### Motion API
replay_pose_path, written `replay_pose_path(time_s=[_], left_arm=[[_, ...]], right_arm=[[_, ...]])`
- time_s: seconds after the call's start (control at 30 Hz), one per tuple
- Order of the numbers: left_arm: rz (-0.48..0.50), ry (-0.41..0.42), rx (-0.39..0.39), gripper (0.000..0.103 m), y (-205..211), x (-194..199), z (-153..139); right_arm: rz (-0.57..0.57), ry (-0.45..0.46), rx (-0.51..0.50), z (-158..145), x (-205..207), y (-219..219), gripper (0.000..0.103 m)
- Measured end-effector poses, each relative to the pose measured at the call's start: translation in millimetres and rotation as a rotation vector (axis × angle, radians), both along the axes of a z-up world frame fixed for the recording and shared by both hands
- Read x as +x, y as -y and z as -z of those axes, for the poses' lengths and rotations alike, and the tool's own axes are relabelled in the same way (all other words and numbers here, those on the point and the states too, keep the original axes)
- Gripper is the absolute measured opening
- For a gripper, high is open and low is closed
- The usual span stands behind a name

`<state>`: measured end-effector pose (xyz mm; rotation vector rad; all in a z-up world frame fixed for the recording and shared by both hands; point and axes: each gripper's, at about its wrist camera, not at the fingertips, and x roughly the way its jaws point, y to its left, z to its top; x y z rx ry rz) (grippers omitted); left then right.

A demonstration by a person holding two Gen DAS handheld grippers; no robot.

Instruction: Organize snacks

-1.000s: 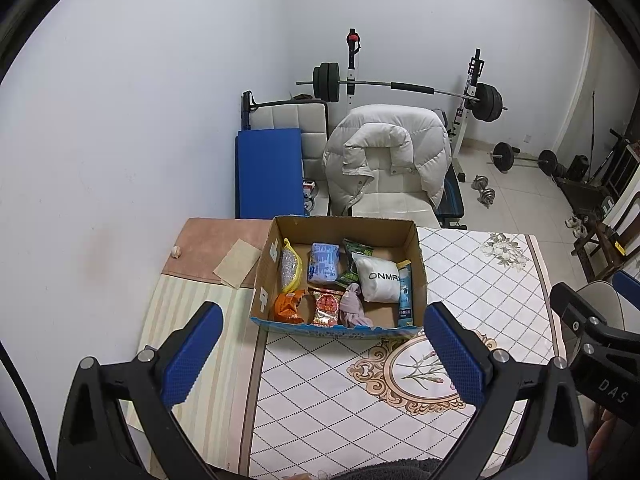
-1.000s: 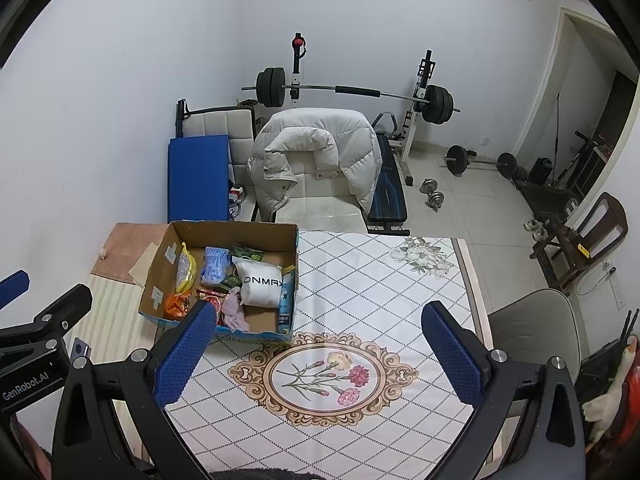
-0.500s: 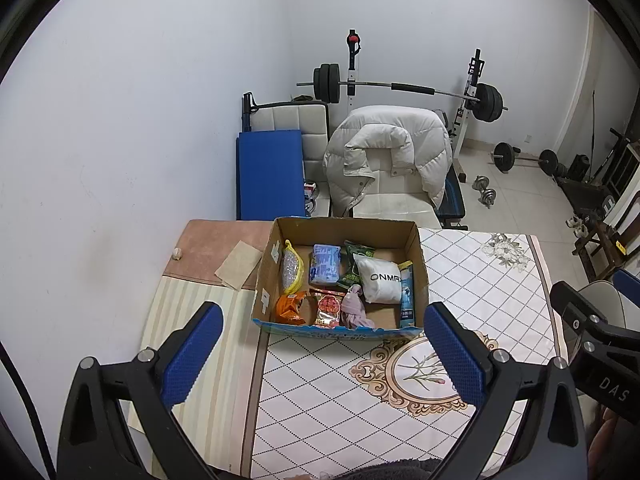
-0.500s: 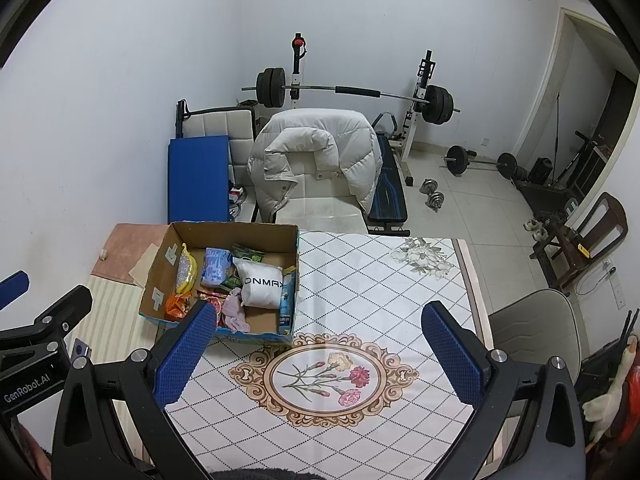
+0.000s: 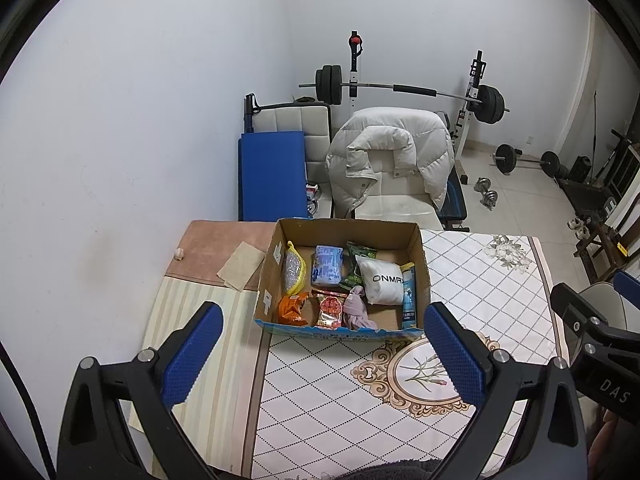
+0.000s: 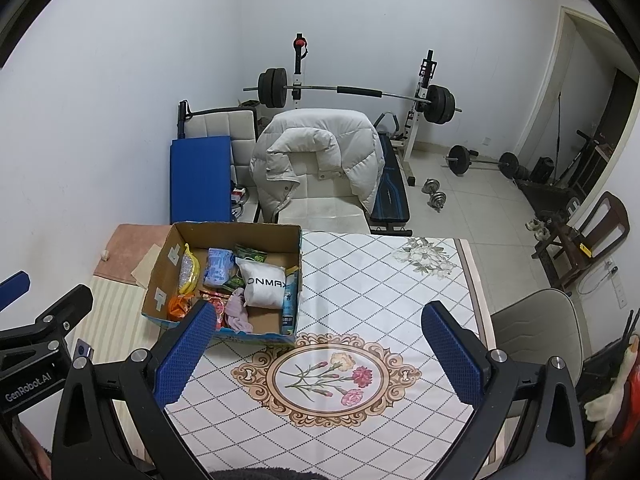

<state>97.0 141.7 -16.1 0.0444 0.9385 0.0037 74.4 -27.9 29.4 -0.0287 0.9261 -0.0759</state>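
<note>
Hovering spread-fingered and empty, both grippers face a patterned tablecloth, seemingly vinyl, in a gym room.

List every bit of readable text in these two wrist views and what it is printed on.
"ONMAX": white pouch in the cardboard box; cut to "ONMR" in the left view.
"GenRobot.AI": body of the left gripper.
"DAS": body of the right gripper, partly cut off.
Print on the other snack packets and the box front: too small to read.

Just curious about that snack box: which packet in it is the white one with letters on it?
The puffy white pouch in the box, printed with black letters, beside the upright blue tube. The other packets are coloured.
</note>
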Motion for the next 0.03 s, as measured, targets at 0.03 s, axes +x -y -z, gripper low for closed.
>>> replay_pose_path(time_s=[0.03], left_arm=[[0.002,0.0,-0.002,0.103,-0.5,-0.3,0.5]], right_arm=[[0.001,0.0,0.0,0.1,-0.1,-0.9,0.103]])
